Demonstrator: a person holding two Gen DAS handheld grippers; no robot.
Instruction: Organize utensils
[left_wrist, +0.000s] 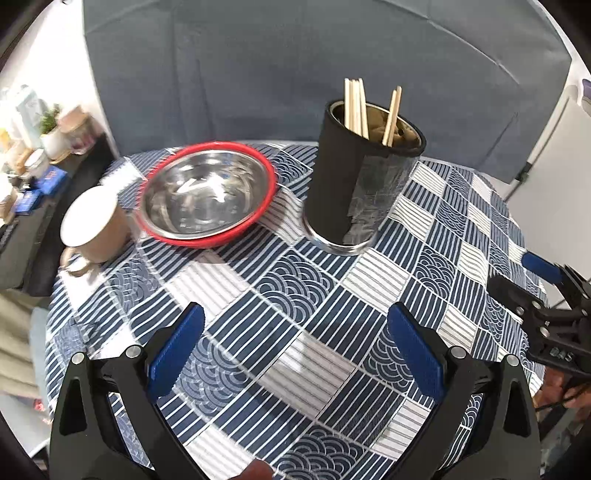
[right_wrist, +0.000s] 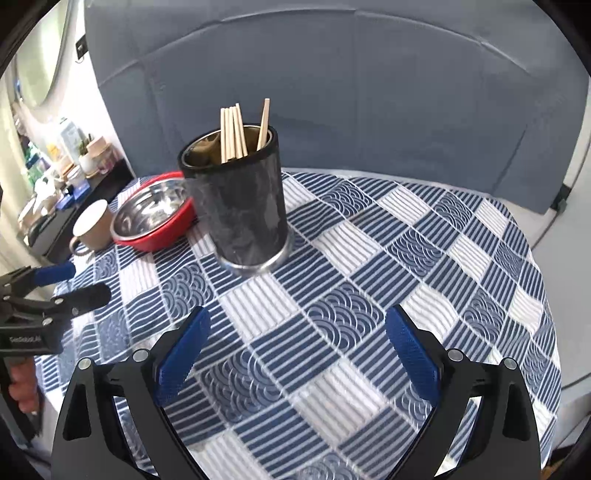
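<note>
The right gripper (right_wrist: 297, 343) hovers over the bench (right_wrist: 424, 258) with its blue-padded jaws spread wide and nothing between them. Ahead stands a dark holder (right_wrist: 240, 210) with wooden chopsticks (right_wrist: 233, 133) upright inside, and just left of it a steel bowl (right_wrist: 149, 212) sits in a red dish (right_wrist: 166, 236), beside a tan cup (right_wrist: 92, 225). The left gripper (right_wrist: 70, 284) reaches in from the left edge, jaws apart.

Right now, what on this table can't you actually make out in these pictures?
- Lower ends of the chopsticks: hidden by the black holder wall, both views.
- Mug contents: left wrist view blurred, right wrist view too small.
- Shelf clutter: small, blurred.
- Table near edge: hidden behind the left gripper and right gripper.
</note>
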